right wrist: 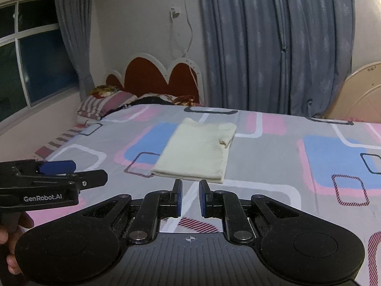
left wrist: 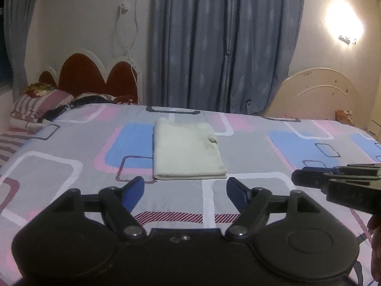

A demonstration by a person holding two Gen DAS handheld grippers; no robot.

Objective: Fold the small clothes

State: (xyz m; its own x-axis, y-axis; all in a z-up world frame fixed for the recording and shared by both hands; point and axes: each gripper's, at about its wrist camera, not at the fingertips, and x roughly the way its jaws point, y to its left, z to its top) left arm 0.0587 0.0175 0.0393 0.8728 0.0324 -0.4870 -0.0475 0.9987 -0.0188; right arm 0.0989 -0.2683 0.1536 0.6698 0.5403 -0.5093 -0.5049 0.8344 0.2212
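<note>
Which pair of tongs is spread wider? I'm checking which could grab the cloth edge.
The left tongs: their blue pads stand far apart. The right tongs leave only a narrow gap. Neither touches the folded cream garment.

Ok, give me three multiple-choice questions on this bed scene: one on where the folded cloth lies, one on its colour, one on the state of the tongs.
1. Where does the cloth lie?
A. On the patterned bedsheet, ahead of both tongs
B. On the striped pillow
C. Hanging on the curtain

2. What colour is the cloth?
A. Dark red
B. Pale cream
C. Blue

3. How do the left tongs and right tongs stand?
A. Both shut on the cloth
B. Left shut, right wide open
C. Both open and empty, the left wider

Answers: 1 A, it lies flat on the sheet just beyond the fingertips. 2 B, it is cream against the grey, pink and blue sheet. 3 C, gaps show between both pairs of fingers, with nothing gripped.
</note>
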